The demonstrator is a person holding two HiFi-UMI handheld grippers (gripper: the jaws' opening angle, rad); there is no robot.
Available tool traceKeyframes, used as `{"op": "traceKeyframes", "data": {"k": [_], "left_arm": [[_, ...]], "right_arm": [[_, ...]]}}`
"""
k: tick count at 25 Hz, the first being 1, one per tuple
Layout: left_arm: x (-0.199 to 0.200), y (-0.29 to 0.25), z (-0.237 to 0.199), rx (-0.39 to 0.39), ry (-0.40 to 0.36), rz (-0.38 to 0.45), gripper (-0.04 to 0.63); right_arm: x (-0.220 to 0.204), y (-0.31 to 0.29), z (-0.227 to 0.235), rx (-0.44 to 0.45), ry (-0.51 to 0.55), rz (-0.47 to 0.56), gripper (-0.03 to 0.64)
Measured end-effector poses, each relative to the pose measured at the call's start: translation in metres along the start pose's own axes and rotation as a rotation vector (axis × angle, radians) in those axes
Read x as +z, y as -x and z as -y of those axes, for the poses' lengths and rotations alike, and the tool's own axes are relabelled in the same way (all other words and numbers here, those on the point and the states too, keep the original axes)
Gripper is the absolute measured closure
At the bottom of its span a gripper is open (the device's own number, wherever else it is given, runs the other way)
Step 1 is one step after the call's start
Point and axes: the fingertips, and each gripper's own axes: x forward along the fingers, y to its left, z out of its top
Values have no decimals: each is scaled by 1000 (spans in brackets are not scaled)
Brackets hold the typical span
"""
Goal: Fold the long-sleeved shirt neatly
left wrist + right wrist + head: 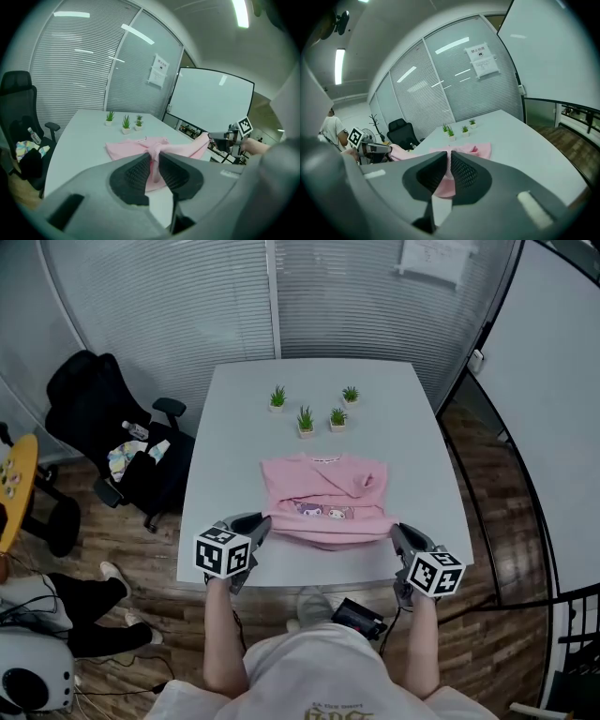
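A pink long-sleeved shirt [323, 498] with a cartoon print lies partly folded on the white table [234, 427], sleeves crossed over its chest. My left gripper [264, 523] is shut on the near left corner of the shirt's hem, and pink cloth [153, 151] runs between its pads. At the near right corner my right gripper [395, 532] is shut on the hem, with cloth [448, 178] pinched in its jaws. The hem is stretched between the two grippers, lifted just off the table's near edge. Each gripper shows in the other's view: the right gripper [224, 138], the left gripper [375, 149].
Several small potted plants [307, 420] stand on the far half of the table, behind the shirt. A black office chair [98, 413] with things on its seat stands left of the table. A whiteboard [211, 103] and a glass wall close off the right side and back.
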Motion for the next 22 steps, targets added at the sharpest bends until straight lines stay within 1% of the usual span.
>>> {"op": "traceKeyframes", "data": {"k": [6, 12, 17, 22], "left_arm": [[21, -28, -29, -15, 5, -28, 531], [37, -68, -54, -30, 17, -58, 531], [52, -96, -75, -59, 30, -67, 529], [57, -121, -98, -52, 45, -91, 531]], "right_arm": [[18, -36, 11, -15, -11, -11, 575], [36, -75, 32, -30, -15, -29, 575], [56, -109, 51, -49, -14, -24, 575], [62, -146, 64, -51, -2, -49, 575]]}}
